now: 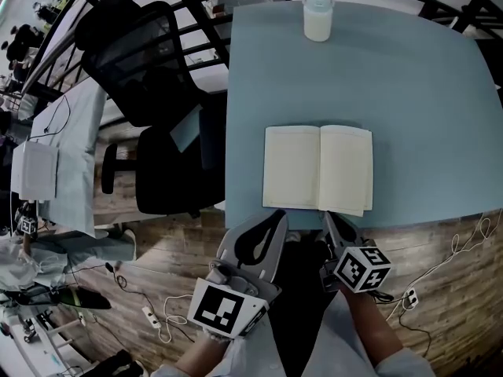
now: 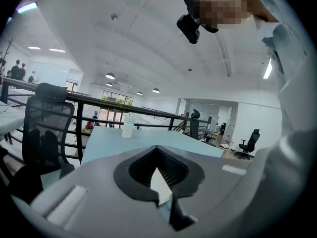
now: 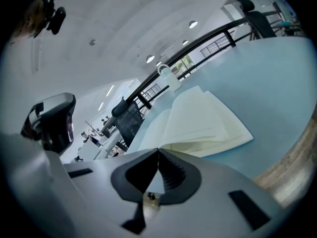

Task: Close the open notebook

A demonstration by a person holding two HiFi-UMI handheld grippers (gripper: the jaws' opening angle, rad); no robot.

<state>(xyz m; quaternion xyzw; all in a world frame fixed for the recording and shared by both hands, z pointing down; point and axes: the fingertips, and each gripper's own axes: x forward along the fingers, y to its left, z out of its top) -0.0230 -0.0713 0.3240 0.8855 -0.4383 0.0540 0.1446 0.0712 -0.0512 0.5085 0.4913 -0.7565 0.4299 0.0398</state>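
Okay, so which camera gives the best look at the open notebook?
The head view: the open notebook lies fully visible from above, both pages spread on the blue table. The right gripper view sees it low and foreshortened, at the tip of the right tool. The left gripper view shows at most a pale sliver.

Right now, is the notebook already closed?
No, the notebook lies open on the blue table, with both of its pages showing in the head view.
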